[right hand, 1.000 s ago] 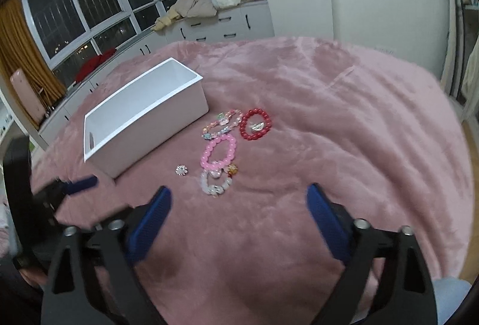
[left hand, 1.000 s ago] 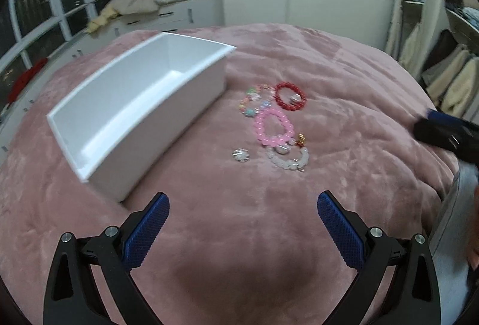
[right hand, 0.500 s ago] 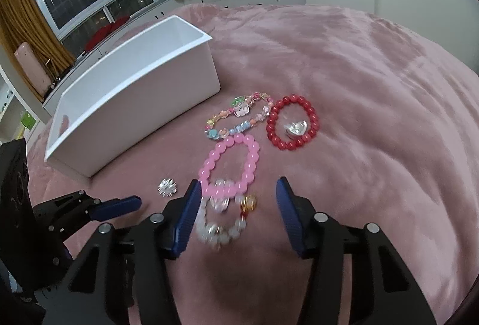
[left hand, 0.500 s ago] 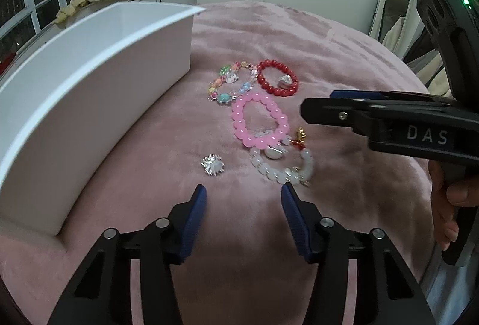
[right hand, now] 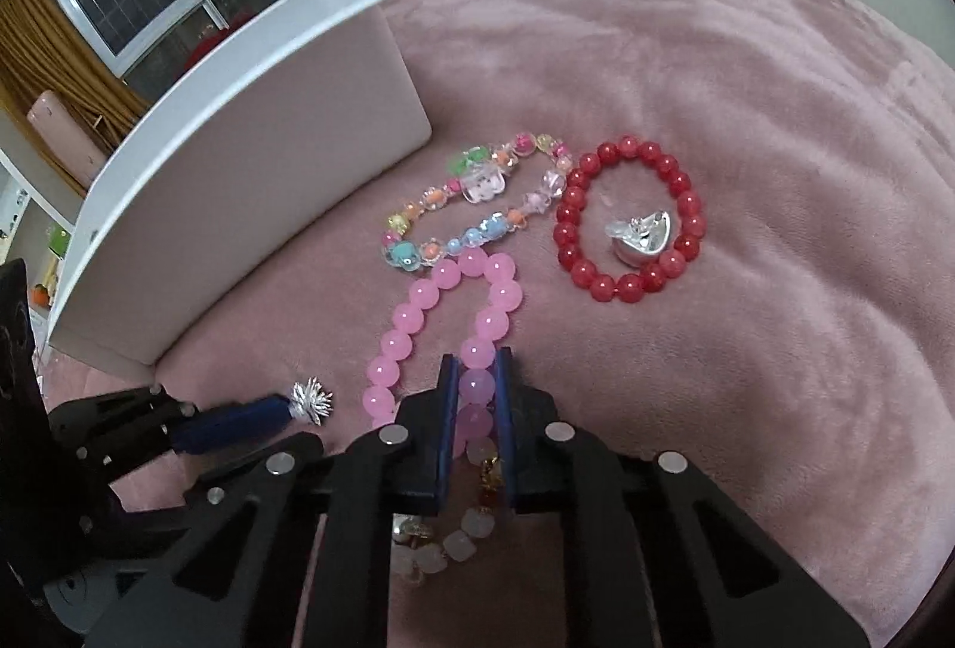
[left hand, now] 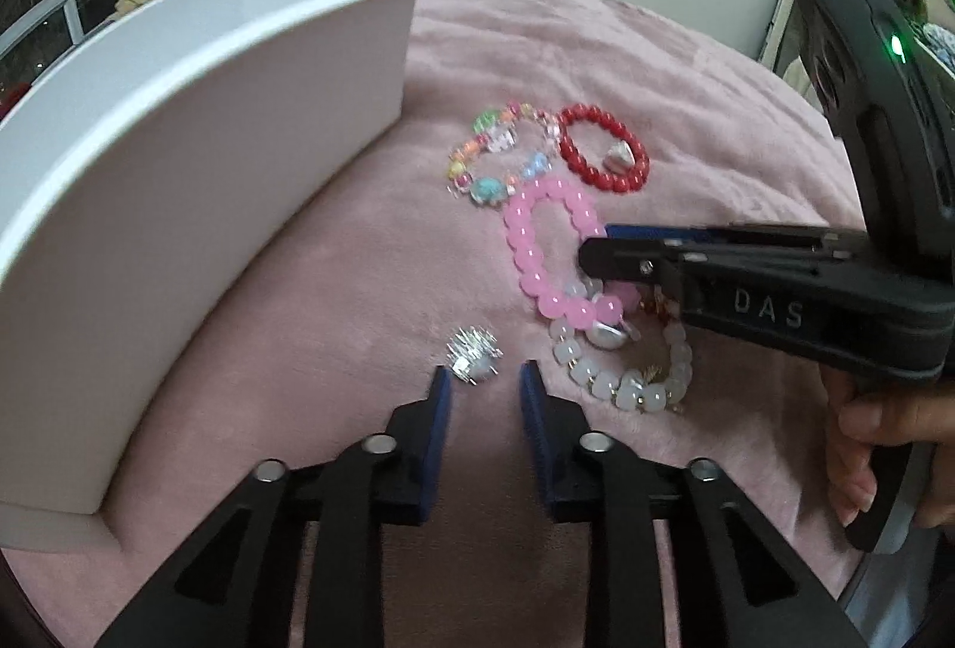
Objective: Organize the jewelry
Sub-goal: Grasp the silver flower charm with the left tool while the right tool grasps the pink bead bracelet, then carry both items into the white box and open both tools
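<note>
Claws have both just been closing over jewelry on the pink bed blanket (right hand: 746,123). Right claw (right hand: 476,385) pinches the pink bead bracelet (right hand: 412,326) on its near side, pads pressing a bead. Left claw (left hand: 480,385) stands partly open, its tips flanking the silver brooch (left hand: 473,353) without gripping it. Red bracelet (right hand: 627,224) and multicolored bracelet (right hand: 471,206) lie farther off, just right of the white box (left hand: 197,206).

Legible text, one entry: the raised letters "DAS" stood on the black side arm of the right tongs (left hand: 591,254), as I saw it in the left wrist view. I could read no other lettering, number or label.
</note>
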A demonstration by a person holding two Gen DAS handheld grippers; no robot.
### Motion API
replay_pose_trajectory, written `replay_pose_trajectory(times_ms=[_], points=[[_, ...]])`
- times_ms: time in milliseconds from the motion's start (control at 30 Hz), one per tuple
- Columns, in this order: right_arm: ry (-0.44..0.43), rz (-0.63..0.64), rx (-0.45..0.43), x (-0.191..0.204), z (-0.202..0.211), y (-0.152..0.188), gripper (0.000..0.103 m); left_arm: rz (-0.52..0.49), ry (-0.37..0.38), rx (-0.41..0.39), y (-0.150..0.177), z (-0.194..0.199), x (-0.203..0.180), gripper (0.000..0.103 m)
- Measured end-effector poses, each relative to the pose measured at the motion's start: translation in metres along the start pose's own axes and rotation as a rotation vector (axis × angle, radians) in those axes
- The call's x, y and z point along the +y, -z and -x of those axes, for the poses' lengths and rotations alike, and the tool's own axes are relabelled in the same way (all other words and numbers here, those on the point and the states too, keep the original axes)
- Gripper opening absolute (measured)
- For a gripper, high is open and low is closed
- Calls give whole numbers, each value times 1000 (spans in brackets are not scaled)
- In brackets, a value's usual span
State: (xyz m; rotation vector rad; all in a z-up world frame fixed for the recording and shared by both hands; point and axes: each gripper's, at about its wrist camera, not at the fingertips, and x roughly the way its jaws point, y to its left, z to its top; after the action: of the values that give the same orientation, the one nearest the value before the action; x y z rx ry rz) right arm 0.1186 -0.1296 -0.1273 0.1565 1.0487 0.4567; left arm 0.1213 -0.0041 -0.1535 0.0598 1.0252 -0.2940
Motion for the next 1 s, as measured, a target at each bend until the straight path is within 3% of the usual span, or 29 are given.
replay_pose_trajectory(times_ms=[33, 67, 133, 200, 267, 300, 700, 1000], points=[[1, 0, -2, 0, 1, 0, 13, 1, -13, -12, -1, 2, 0, 59], [-4, -1, -6, -1, 2, 0, 12, 3, -35, -31, -2, 4, 0, 67], [-17, -8, -20, -1, 6, 0, 12, -2, -63, -29, -6, 1, -3, 67], [-25, -20, -26, -3, 7, 0, 12, -5, -72, -4, -11, -9, -6, 55], [-40, -37, -23, -6, 10, 0, 12, -9, -96, 22, -14, -18, -8, 30], [-44, -38, -25, -6, 12, 0, 12, 0, -102, 28, -16, -20, -8, 26], [-179, -33, -103, 6, 52, -1, 12, 45, -121, 44, -25, 1, -10, 24], [-245, 15, -147, 24, 89, -7, 12, 73, -108, -32, -40, 40, -6, 24]])
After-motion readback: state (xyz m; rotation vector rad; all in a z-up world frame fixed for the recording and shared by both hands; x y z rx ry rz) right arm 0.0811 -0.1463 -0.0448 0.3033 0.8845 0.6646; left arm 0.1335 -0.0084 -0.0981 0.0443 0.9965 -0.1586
